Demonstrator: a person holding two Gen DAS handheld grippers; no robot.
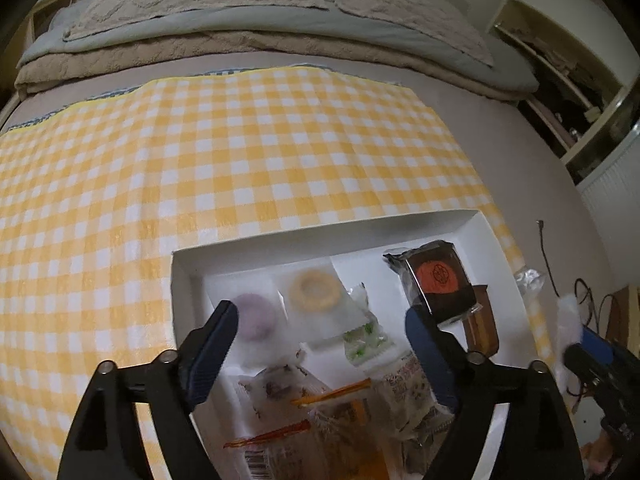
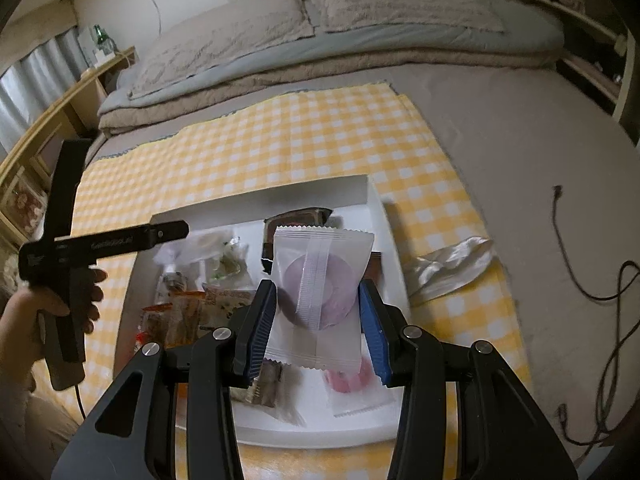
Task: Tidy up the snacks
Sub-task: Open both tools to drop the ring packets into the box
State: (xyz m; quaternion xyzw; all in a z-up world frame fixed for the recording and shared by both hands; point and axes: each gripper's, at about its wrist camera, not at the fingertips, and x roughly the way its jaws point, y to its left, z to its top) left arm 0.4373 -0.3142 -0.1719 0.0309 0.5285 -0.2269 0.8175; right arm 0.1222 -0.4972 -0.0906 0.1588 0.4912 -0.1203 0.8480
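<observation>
Right gripper (image 2: pixel 318 312) clamps a purple-ring packet (image 2: pixel 320 280) (label unreadable); left gripper (image 1: pixel 320 344) gapes empty.

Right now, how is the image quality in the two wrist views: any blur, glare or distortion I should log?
Left wrist view: strong fisheye bending, dim warm light, snacks inside the white box soft, the left gripper sharper. Right wrist view: same bending, brighter; the packet in the right gripper is crisp, while the hand and snacks at left are smeared. No strong glare.
</observation>
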